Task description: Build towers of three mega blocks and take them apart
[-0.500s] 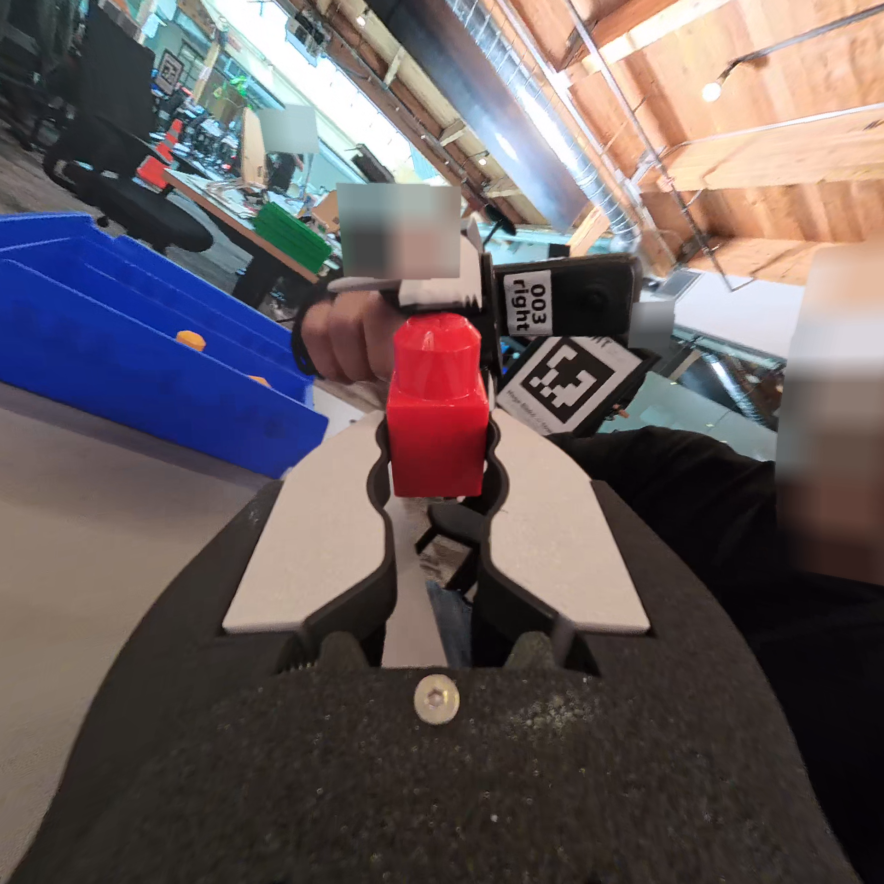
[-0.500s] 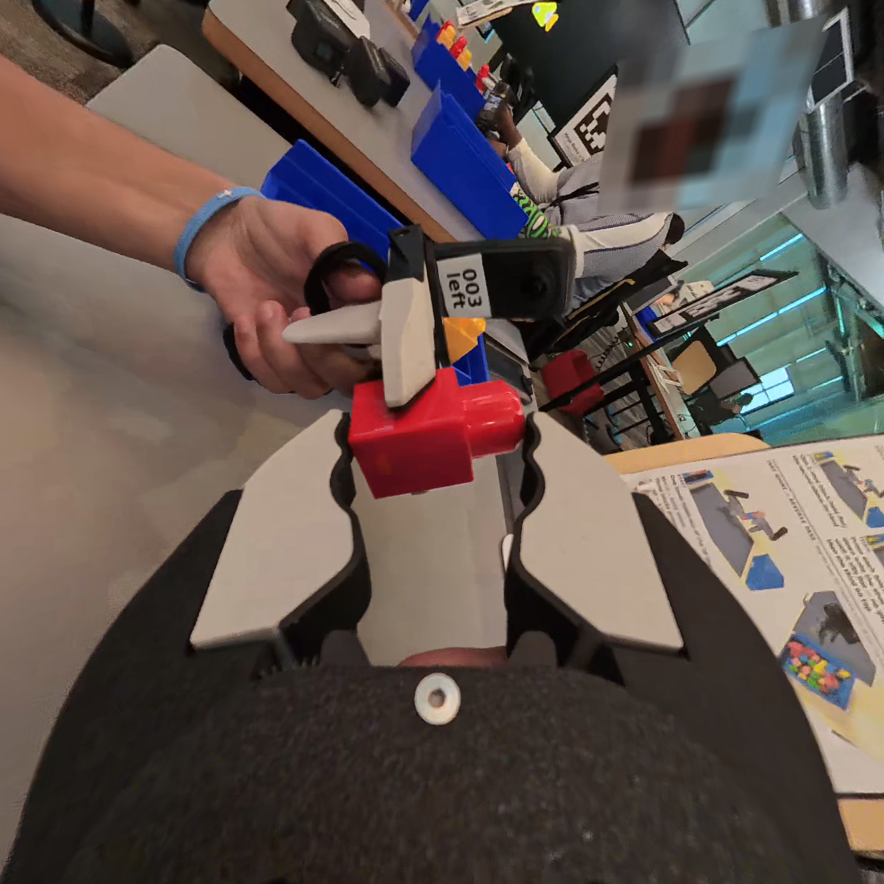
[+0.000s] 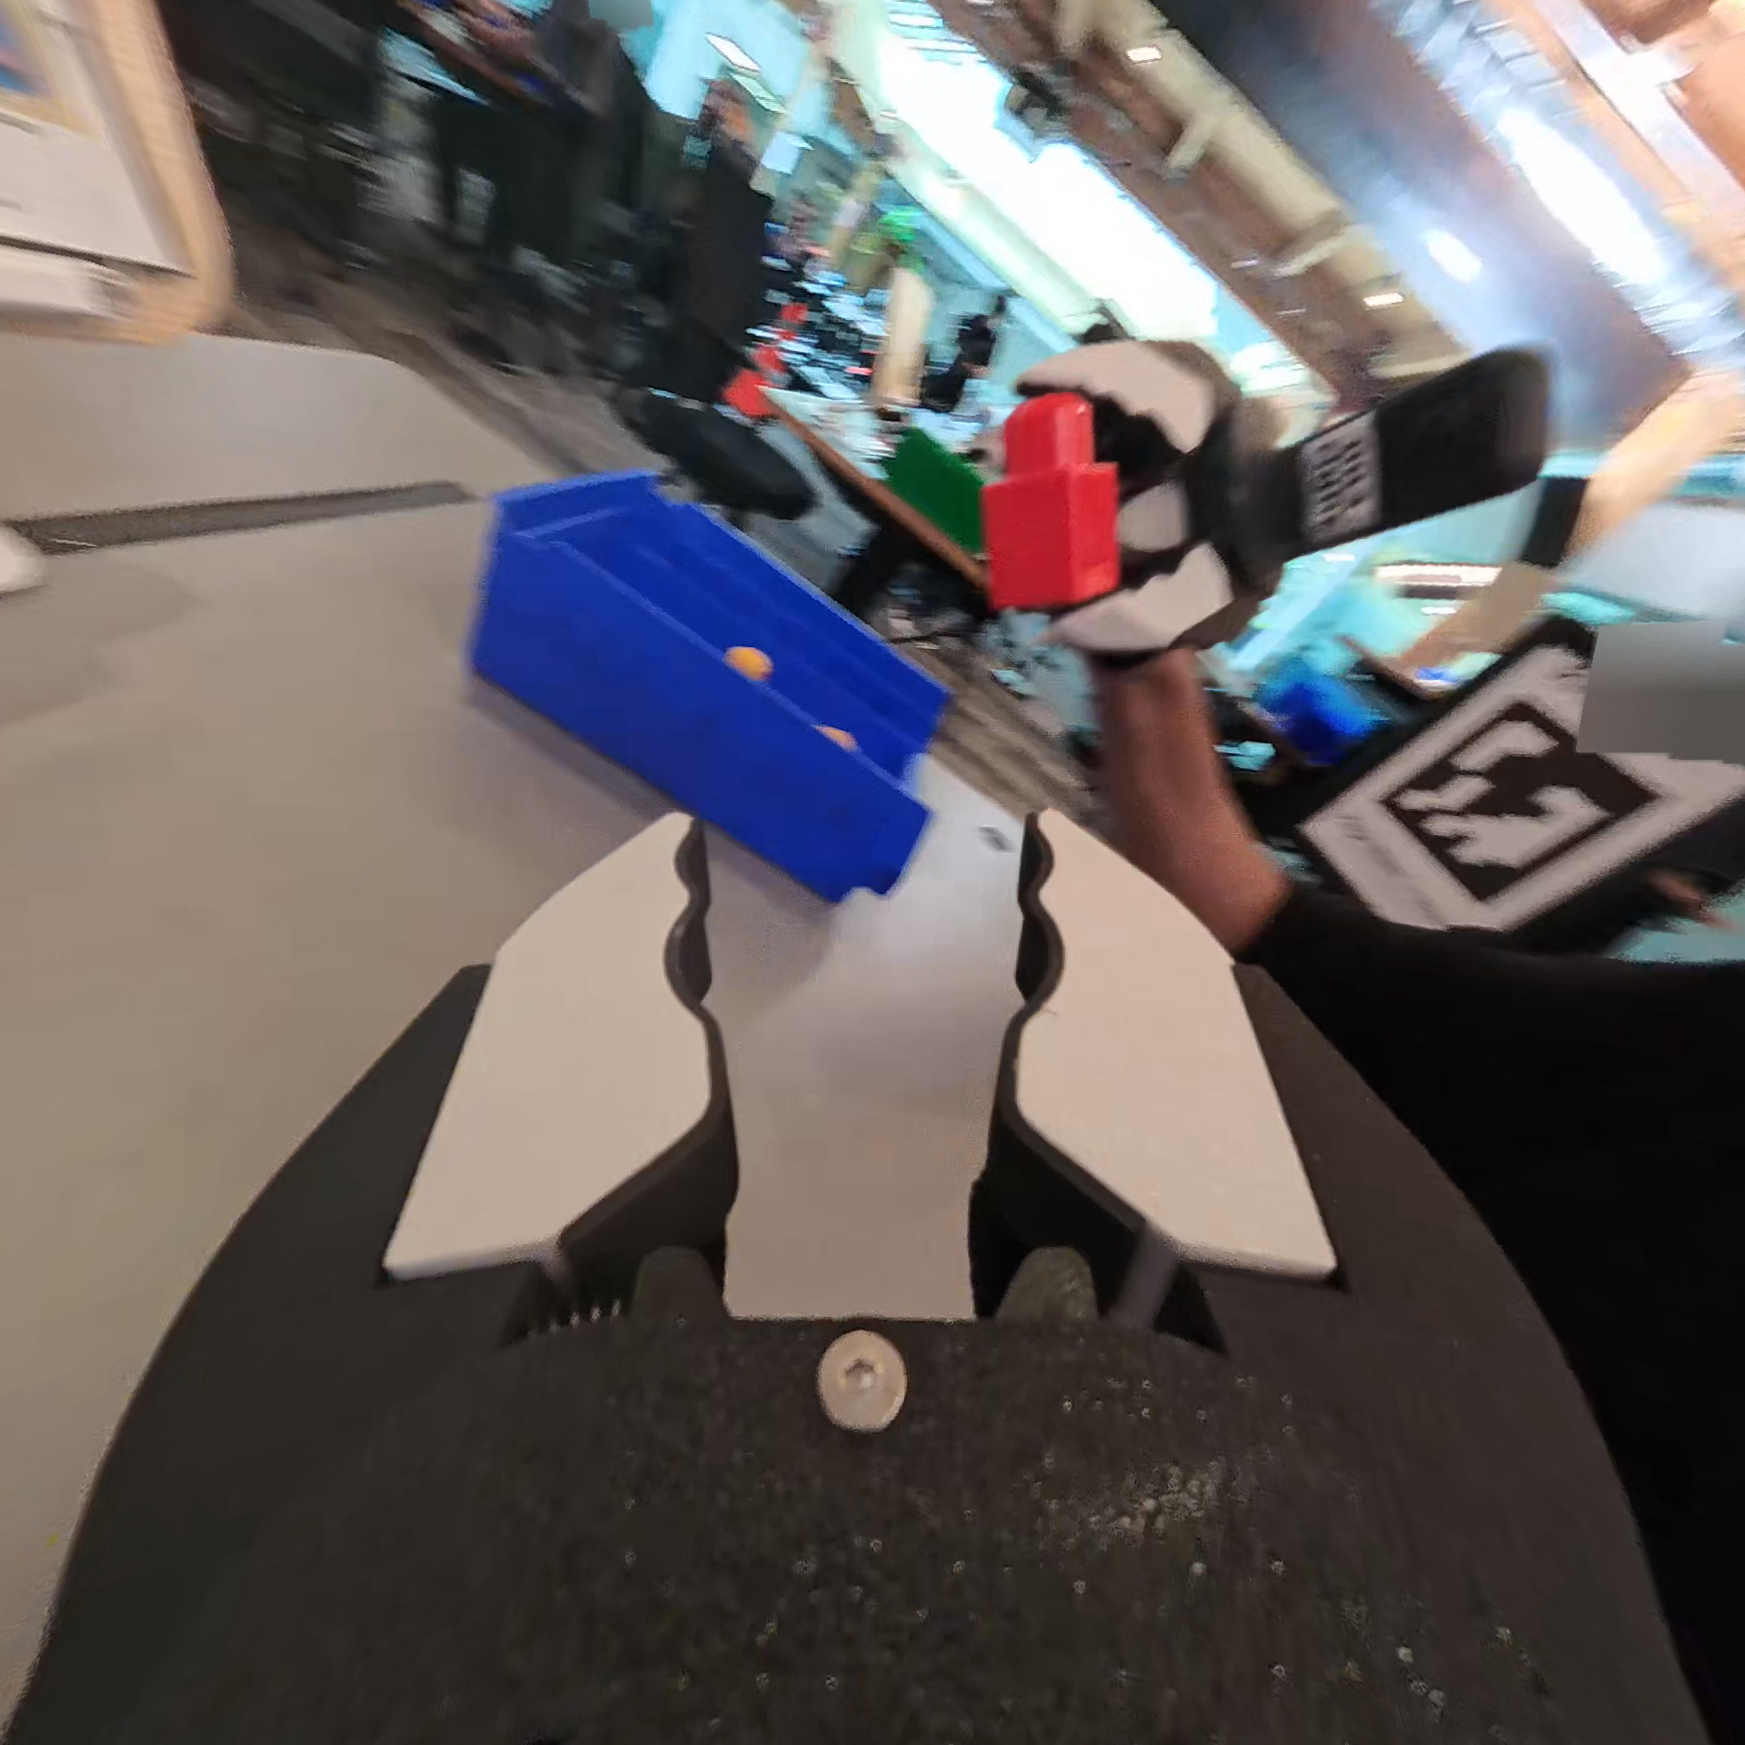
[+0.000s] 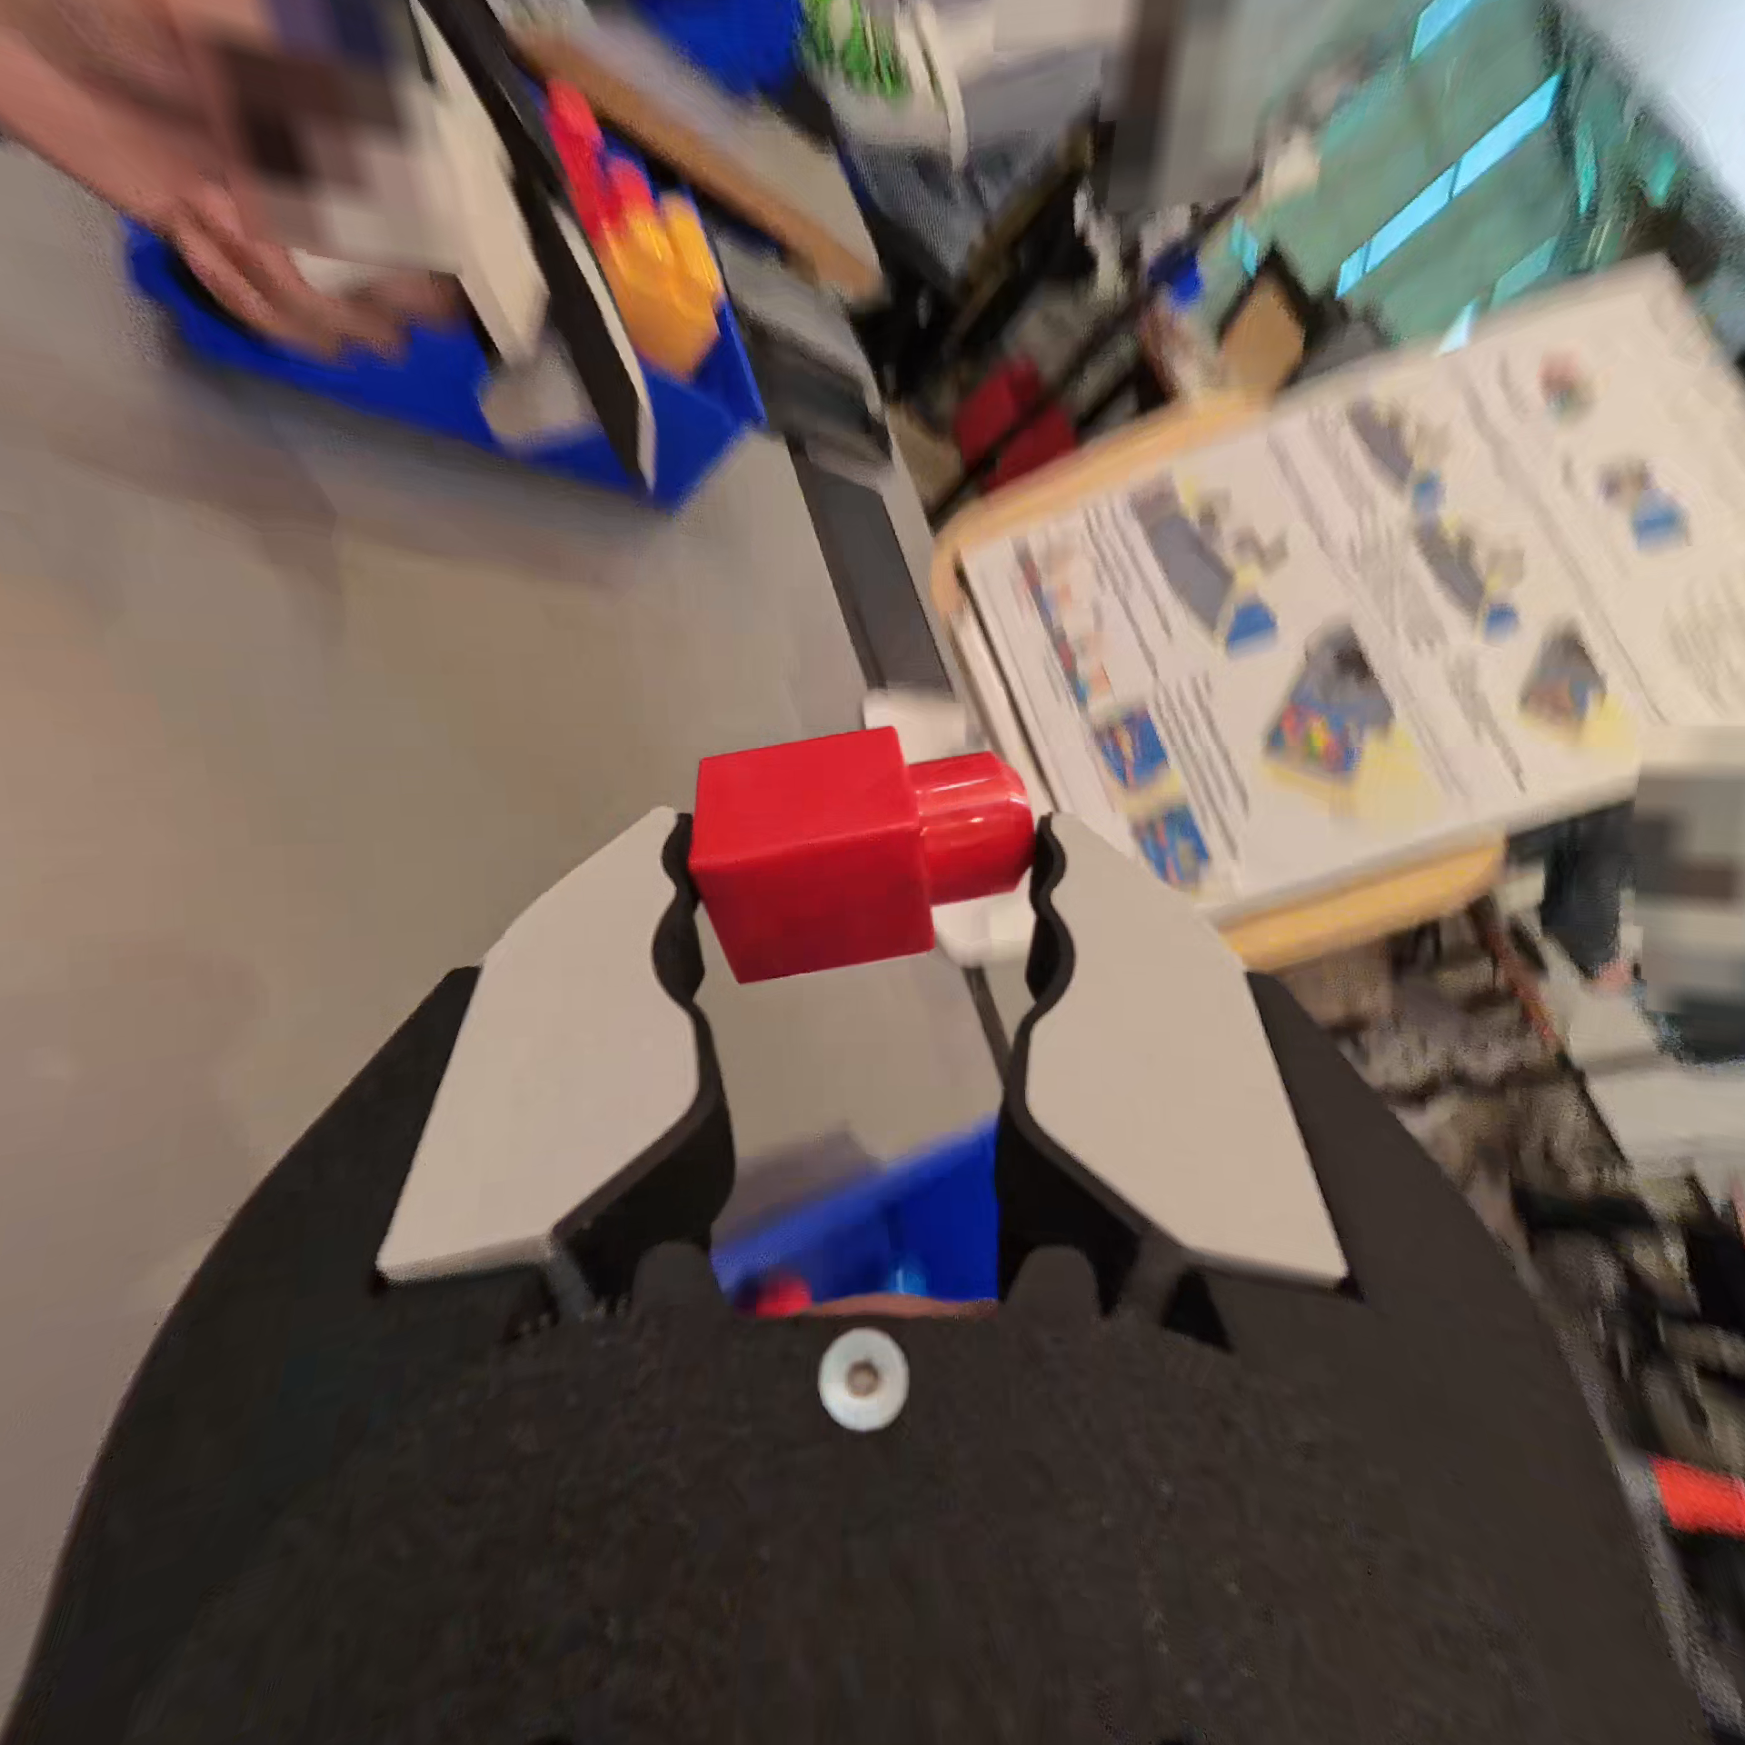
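A red mega block lies sideways between my right gripper's fingers, which are shut on it, one finger on its base and one on its stud. In the left wrist view the red block and the right gripper show in the air at the upper right. My left gripper is open and empty above the grey table, just in front of a blue bin. In the right wrist view the left gripper is a blur at the upper left, over the blue bin.
The blue bin holds orange, yellow and red blocks. An instruction sheet on a wooden board lies to the right, past the table's edge. Another blue bin shows under the right gripper. A person's sleeved arm is on the right. My right fingertips sit around 15 centimeters from my left ones.
My left gripper let go of the red block, opened and swung away towards the blue bin. My right gripper closed on the block and now holds it alone.
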Demonstrator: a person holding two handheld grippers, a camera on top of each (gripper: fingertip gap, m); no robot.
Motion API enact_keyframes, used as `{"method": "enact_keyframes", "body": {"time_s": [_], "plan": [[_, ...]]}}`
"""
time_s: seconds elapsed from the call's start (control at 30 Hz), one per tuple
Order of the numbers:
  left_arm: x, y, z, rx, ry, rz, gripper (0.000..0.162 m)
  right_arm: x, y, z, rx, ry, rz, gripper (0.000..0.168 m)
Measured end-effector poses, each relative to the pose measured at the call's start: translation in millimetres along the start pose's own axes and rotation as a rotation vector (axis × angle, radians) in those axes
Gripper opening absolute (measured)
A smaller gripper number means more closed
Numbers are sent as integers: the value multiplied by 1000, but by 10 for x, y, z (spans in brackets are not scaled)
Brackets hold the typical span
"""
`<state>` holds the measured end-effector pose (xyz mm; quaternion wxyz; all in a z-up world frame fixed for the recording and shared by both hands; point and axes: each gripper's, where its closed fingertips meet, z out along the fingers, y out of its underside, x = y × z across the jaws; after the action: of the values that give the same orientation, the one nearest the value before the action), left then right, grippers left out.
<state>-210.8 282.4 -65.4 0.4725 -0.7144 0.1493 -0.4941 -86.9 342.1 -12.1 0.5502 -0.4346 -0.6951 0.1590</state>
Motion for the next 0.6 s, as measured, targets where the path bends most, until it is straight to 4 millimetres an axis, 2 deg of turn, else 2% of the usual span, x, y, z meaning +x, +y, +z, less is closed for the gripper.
{"method": "enact_keyframes", "body": {"time_s": [0.07,0.1,0.17,0.23,0.33,0.4,0.5,0.6], "plan": [[-186,20,-81,60,-201,5,59,142,521,-299,-199,-40,62,67],[-237,99,-111,86,-277,-21,59,144,818,-419,-316,-91,97,67],[-206,359,-116,40,-337,-7,58,112,1368,-598,-517,-168,123,68],[-110,587,-112,2,-356,27,58,-112,1813,-690,-667,-304,170,67],[49,857,-80,-41,-356,70,58,-517,2331,-739,-867,-482,190,68],[110,961,-51,-68,-369,109,58,-686,2556,-706,-948,-537,164,68],[156,1063,-3,-120,-396,167,58,-880,2716,-583,-981,-595,188,68],[164,1105,11,-144,-423,206,58,-986,2852,-529,-1021,-616,201,67]]}}
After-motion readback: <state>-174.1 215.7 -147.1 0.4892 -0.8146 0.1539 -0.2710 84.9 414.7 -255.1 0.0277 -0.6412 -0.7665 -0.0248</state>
